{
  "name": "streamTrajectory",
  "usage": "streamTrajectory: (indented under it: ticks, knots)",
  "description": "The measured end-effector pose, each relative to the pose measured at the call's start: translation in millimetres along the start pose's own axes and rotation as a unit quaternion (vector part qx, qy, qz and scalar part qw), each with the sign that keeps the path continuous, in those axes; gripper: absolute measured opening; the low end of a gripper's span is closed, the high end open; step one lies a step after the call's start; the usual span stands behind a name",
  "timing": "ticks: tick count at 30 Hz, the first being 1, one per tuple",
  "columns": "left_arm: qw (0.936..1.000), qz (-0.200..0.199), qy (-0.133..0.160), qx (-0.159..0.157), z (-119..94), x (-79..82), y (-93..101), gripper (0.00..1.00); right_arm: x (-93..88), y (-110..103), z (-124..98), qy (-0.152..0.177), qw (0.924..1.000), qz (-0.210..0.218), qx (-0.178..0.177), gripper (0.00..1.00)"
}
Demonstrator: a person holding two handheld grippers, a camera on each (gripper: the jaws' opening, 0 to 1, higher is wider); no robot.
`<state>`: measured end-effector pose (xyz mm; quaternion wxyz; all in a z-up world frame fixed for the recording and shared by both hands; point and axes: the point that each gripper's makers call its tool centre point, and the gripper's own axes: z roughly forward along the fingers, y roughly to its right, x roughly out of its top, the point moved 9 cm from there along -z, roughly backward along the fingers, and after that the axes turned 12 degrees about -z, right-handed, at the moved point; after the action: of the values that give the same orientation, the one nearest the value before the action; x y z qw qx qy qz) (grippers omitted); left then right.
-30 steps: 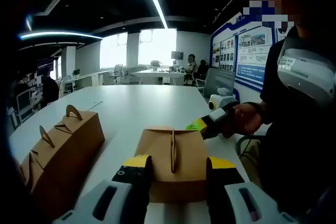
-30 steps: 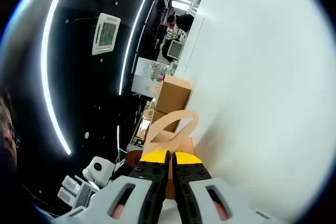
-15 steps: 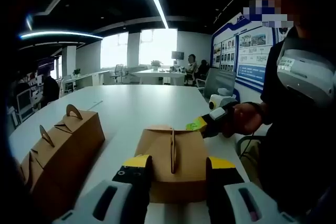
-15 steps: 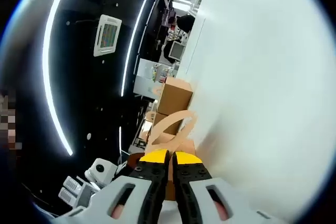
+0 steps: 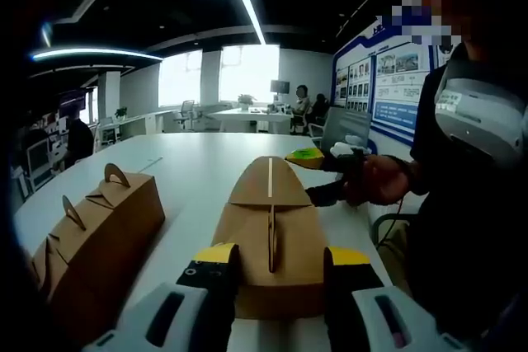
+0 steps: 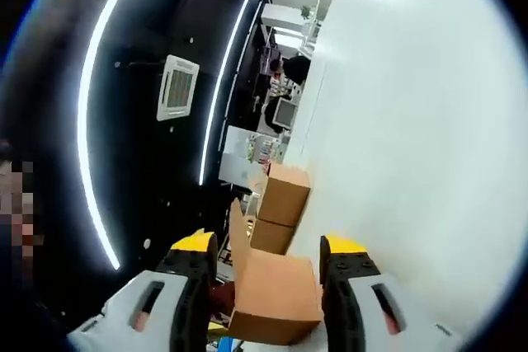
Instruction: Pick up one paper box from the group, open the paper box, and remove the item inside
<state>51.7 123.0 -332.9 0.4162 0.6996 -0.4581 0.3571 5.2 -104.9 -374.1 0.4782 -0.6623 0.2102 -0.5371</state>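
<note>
The brown paper box [image 5: 271,257] sits on the white counter [image 5: 198,172] near its edge closest to the person, and the left claw [image 5: 272,274] has its two yellow-tipped jaws set against the box's two sides — gripping it. One top flap [image 5: 270,183] of the box stands raised, its slot showing as a pale line down the middle, while the other half of the top, with its own slit, lies flat between the jaws.

In the left gripper view, the right claw [image 5: 307,157] reaches in from the right, held in the person's hand [image 5: 381,180], its yellow tip just at the edge of the raised flap. In the right gripper view, the right claw [image 6: 268,251] is spread wide, its jaws well apart and holding nothing — the box [image 6: 276,298] lies between and beyond them.

Two more paper boxes with arched handles [image 5: 92,237] stand together toward the counter's left edge.
</note>
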Motion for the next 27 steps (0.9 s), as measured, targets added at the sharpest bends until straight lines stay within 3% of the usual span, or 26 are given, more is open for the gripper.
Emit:
streamTrajectory:
  ticks: [4,6,7,9,10,11,13,14,15,16,17,20,25,26,27]
  knots:
    - [1.0000,0.000,0.000,0.001,0,-0.2,0.2,0.43,3.7,-6,3,0.011,0.9993,-0.034,0.011,0.54]
    - [1.0000,-0.001,0.000,0.001,0,-0.2,0.2,0.43,16.5,-8,4,0.038,0.9949,-0.092,0.012,0.53]
    - [1.0000,-0.001,0.000,0.001,0,-0.1,0.2,0.43,25.3,-11,5,0.056,0.9906,-0.124,0.012,0.53]
    - [1.0000,-0.001,0.000,0.002,0,0.0,0.0,0.43,45.8,-21,8,0.073,0.9730,-0.217,0.026,0.52]
    - [1.0000,-0.002,0.000,0.002,0,0.0,-0.2,0.43,83.4,-6,-5,0.085,0.9602,-0.263,0.040,0.50]
    - [1.0000,-0.002,0.000,0.003,0,0.1,-0.1,0.43,95.2,-13,-5,0.094,0.9413,-0.318,0.063,0.50]
    - [1.0000,-0.003,0.000,0.003,0,0.1,0.0,0.43,101.7,-30,-3,0.097,0.9139,-0.380,0.104,0.50]
    - [1.0000,-0.003,0.000,0.003,0,0.1,-0.1,0.43,104.9,-42,-2,0.086,0.8850,-0.437,0.137,0.49]
    - [1.0000,-0.003,0.000,0.004,0,-0.1,0.1,0.43,103.2,-50,-1,0.073,0.8626,-0.474,0.159,0.48]
    - [1.0000,-0.003,0.000,0.004,0,-0.2,0.1,0.43,100.1,-56,2,0.050,0.8464,-0.499,0.180,0.48]
    - [1.0000,-0.003,0.001,0.004,0,-0.2,0.2,0.43,94.7,-60,4,0.025,0.8392,-0.505,0.200,0.48]
    - [1.0000,-0.003,0.002,0.004,0,-0.4,0.5,0.42,84.9,-64,12,-0.008,0.8404,-0.492,0.227,0.47]
    - [1.0000,-0.003,0.004,0.005,0,-0.8,0.6,0.42,72.5,-61,15,-0.039,0.8313,-0.500,0.239,0.44]
    - [1.0000,-0.004,0.004,0.005,-1,-0.8,0.5,0.42,70.2,-62,15,-0.050,0.8258,-0.505,0.246,0.43]
    - [1.0000,-0.003,0.004,0.005,-1,-0.9,0.4,0.42,65.7,-62,14,-0.069,0.8087,-0.527,0.252,0.42]
